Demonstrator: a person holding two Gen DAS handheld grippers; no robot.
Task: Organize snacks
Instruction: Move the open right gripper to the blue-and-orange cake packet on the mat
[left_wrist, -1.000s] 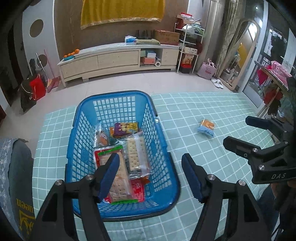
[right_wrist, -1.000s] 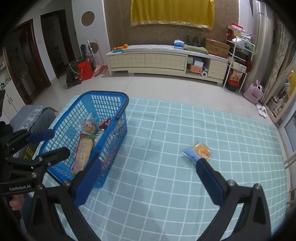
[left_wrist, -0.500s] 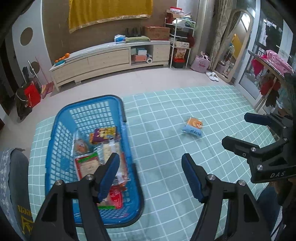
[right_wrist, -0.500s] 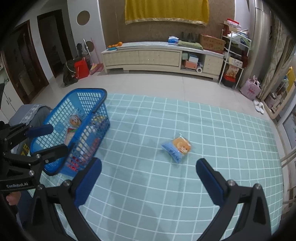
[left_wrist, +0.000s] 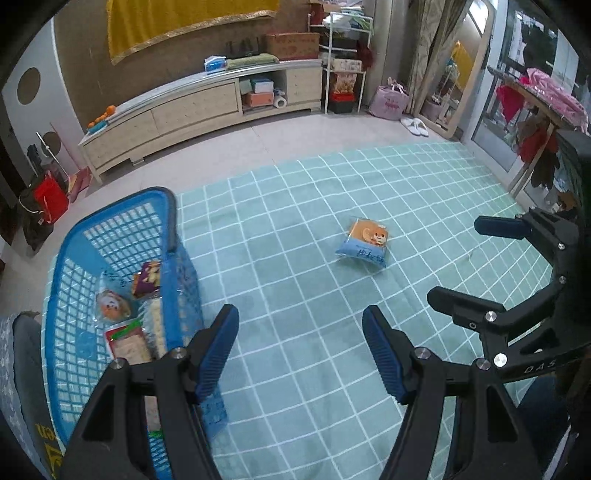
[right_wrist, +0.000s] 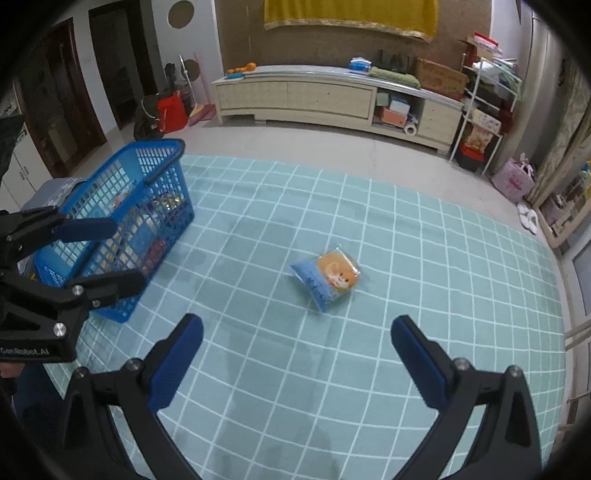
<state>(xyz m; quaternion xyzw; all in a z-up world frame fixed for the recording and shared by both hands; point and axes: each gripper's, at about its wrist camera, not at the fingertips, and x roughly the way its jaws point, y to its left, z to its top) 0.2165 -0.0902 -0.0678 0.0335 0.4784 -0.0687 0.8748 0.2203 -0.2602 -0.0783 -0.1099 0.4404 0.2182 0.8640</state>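
Both claws spread wide, empty. Best to centre right claw (right_wrist: 297, 345) over the orange-and-blue plastic snack packet (right_wrist: 327, 277), pinch its puffy middle, then lift toward the blue plastic mesh basket (right_wrist: 122, 206).

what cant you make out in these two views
- Print on the snack packet: too small in both views.
- Bottom of the blue basket: near end hidden by the left gripper in the left wrist view; the mesh wall blurs its snacks in the right wrist view.
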